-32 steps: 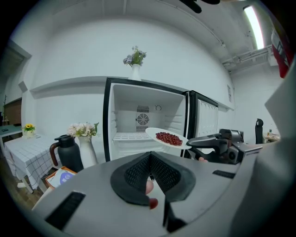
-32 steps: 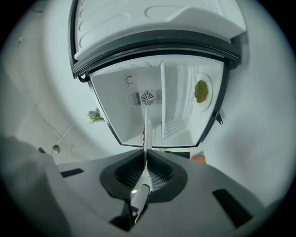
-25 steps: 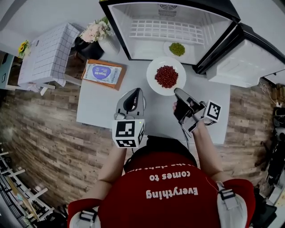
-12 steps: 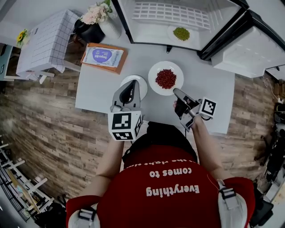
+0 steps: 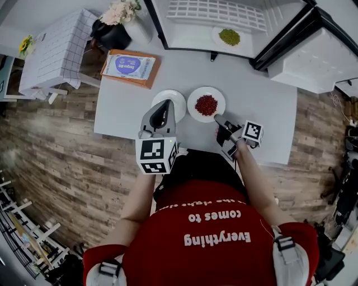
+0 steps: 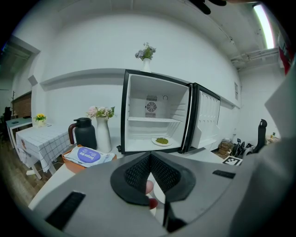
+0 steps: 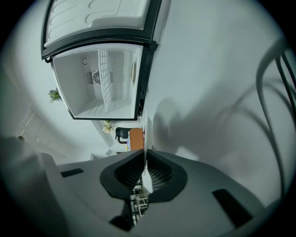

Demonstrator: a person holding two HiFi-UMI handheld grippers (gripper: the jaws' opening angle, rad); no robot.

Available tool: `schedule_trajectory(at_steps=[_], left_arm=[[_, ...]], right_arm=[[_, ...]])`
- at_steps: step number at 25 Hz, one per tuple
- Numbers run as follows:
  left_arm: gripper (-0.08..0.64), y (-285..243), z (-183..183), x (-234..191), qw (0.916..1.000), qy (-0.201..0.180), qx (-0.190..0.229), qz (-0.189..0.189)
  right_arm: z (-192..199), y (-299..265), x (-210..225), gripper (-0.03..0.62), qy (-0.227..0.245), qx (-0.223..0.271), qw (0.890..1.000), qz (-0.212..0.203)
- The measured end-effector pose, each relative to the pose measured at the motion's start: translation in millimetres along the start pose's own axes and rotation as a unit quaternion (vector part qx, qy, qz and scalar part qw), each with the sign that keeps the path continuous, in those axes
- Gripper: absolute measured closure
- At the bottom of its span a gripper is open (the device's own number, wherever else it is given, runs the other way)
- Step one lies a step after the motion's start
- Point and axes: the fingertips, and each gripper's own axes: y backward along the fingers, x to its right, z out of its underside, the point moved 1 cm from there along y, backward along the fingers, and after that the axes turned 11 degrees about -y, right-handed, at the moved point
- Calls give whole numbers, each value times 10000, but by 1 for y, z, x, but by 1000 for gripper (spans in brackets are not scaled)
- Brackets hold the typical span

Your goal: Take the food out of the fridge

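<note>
At the top of the head view, cold box: the fridge point(image 5: 184, 40) stands open, with its door point(image 5: 313, 58) swung out to the upper right. The inside is white and a wire shelf runs across the back.
Food inside: a plate of green beans point(image 5: 229, 37) sits on the fridge floor, right of centre and near the front lip.
Food outside: the plate of red beans point(image 5: 206, 104) is at frame centre over the grey table point(image 5: 263, 111), well clear of the fridge. I cannot tell whether it rests on the top or hangs just above it.
Right tool: the right gripper point(image 7: 145, 162) pinches the lower right rim of the plate of red beans. In its own view a thin white edge stands between the two pads. That view is rolled, so the fridge lies on its side in the upper left.
Second dish: a white plate point(image 5: 177, 96) lies just left of the plate of red beans, close but apart. Much of it is covered by the tool above.
Left tool: the left gripper point(image 6: 151, 159) has its jaws pressed together, the pads meeting at the tip. A pink and a red bit on white show in the gap beneath them. I cannot tell whether the pads nip the white plate.
Upper left of the head view: a blue-and-white packet point(image 5: 128, 66) lies on a brown tray at the table's far left corner. Above it are a dark jug point(image 5: 109, 38) and a vase of flowers point(image 5: 121, 11). A small table with a checked cloth point(image 5: 53, 56) stands further left.
</note>
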Motion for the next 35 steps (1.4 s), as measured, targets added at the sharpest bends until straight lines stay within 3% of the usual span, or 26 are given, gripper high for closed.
schedule_trajectory(at_steps=[9,13,19,20,21,25,27,29,31,33,35], left_arm=[[552,-3,-4,7,9999,-65,-53,83],[552,-9,1,10,9998,-84,-155,136],[552,-17,6,16,9990,-177,-268,296],[552,-20,7,16,9988,-212,-289,325],[552,-23,7,16,9986,-252,-308,352],[552,-32,5,14,9976,-414,-368,409],[552,-36,4,15,9968,-518,-397,468],[552,-40,2,19,9956,-616,-411,580],[552,-45,-1,24,9943,-705,-389,696],[552,-49,-2,30,9932,-759,-372,796],[552,-51,-2,39,9921,-772,-378,916]], right_arm=[[-4,-7,17,566,-129,80,9990,426],[-10,-10,25,568,-30,175,9939,1087],[-14,-14,31,555,487,195,9739,2208],[-15,-16,29,532,612,186,9707,2317],[-14,-17,27,468,740,168,9670,2432],[-13,-14,22,433,1465,106,9364,3187],[-15,-7,15,433,1689,362,9266,3340],[-19,2,1,434,1730,728,9296,3173],[-22,7,-22,468,1760,924,9435,2653],[-19,9,-56,542,1859,963,9628,1711],[-11,17,-93,576,2071,989,9715,589]])
